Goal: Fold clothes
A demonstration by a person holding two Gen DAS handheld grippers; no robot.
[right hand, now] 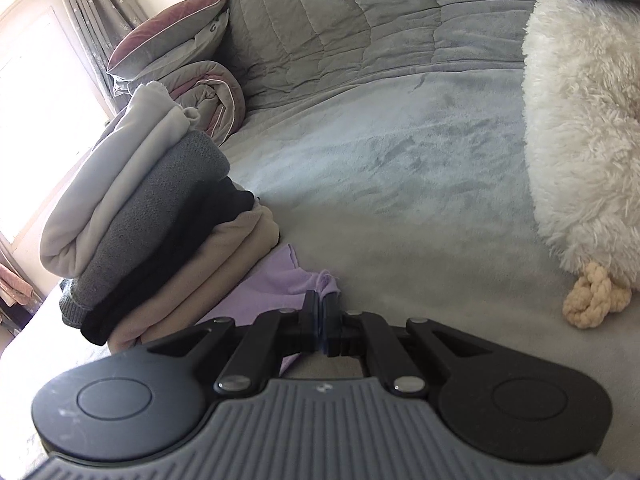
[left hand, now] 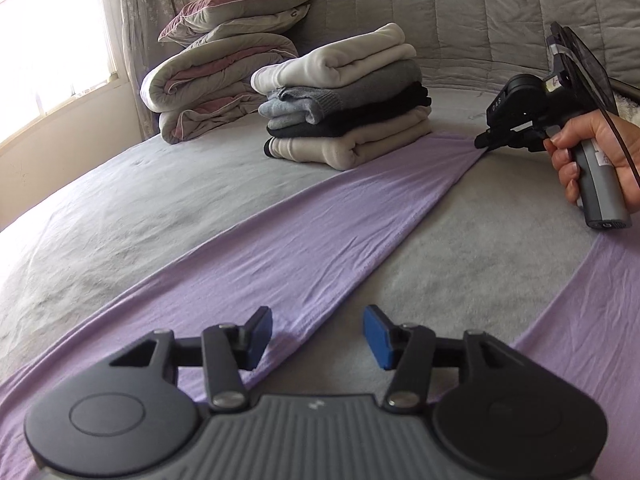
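A lilac garment (left hand: pixel 304 240) lies stretched in a long band across the grey bed, with another part at the right edge of the left wrist view. My left gripper (left hand: pixel 318 336) is open, its blue pads just above the near end of the band, holding nothing. My right gripper (right hand: pixel 321 320) is shut on the far end of the lilac garment (right hand: pixel 276 284), low on the bed beside the stack of folded clothes (right hand: pixel 152 232). It also shows in the left wrist view (left hand: pixel 482 144), pinching the cloth's tip.
The stack of folded clothes (left hand: pixel 348 96) stands on the bed (left hand: pixel 120 208) by the band's far end. Rolled quilt and pillows (left hand: pixel 216 76) lie at the back left by a window. A white fluffy cushion (right hand: pixel 580 128) sits at the right. A quilted headboard (left hand: pixel 460 8) is behind.
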